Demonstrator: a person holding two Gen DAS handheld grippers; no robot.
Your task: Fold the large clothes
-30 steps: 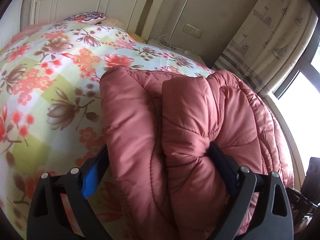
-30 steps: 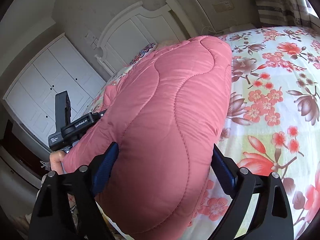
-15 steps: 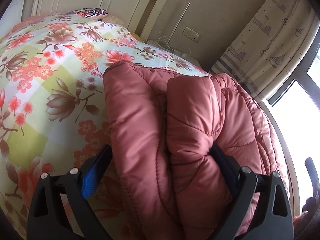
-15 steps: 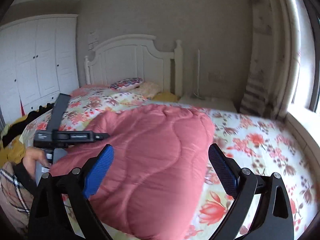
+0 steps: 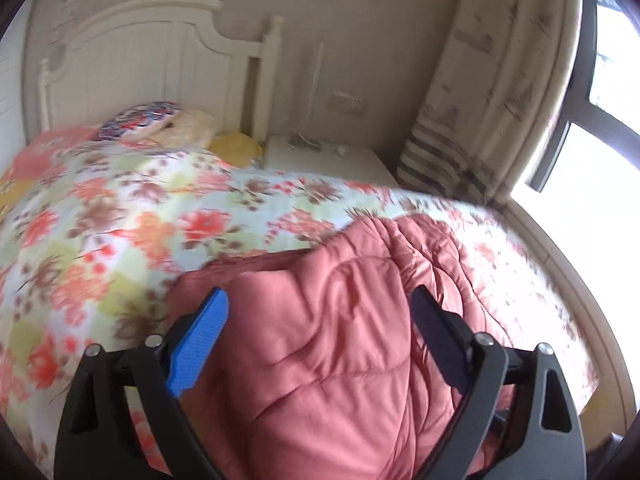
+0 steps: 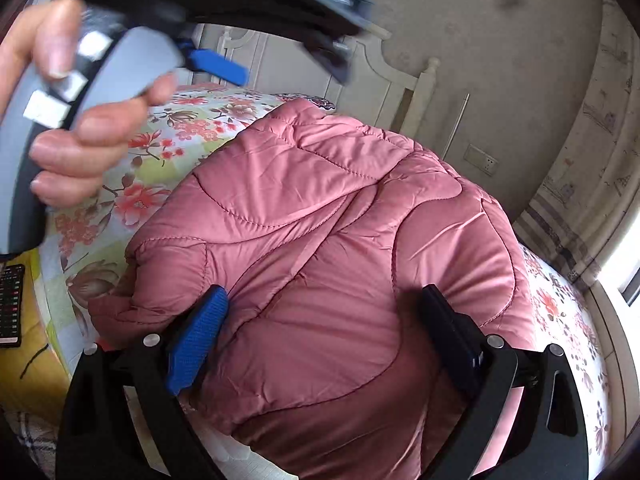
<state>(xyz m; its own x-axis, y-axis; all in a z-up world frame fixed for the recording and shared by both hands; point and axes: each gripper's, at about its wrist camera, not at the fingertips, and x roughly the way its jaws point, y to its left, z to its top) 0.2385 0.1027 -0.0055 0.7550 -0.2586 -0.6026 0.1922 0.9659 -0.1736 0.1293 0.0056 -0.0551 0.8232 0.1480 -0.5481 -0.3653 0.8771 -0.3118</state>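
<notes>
Your folded pink jacket [image 6: 328, 264] lies on the flowered bedspread [image 5: 120, 232], pillows [image 5: 160, 122] and headboard [image 5: 152, 52] beyond it. Your left hand [image 6: 80, 128] crowds the right view's top corner. Left claw [image 5: 320, 312] is closing, right claw [image 6: 324, 312] wide and opening; neither pinches the jacket. A second ago both sat lower against it.

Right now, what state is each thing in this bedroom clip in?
Jacket: folded into a bundle, lying on the bed.
Left gripper: jaws closing, wide apart, jacket behind the gap, nothing pinched.
Right gripper: open wide, over the jacket, not gripping it.
Bedspread: spread flat over the bed.
Curtain: drawn aside beside the window.
</notes>
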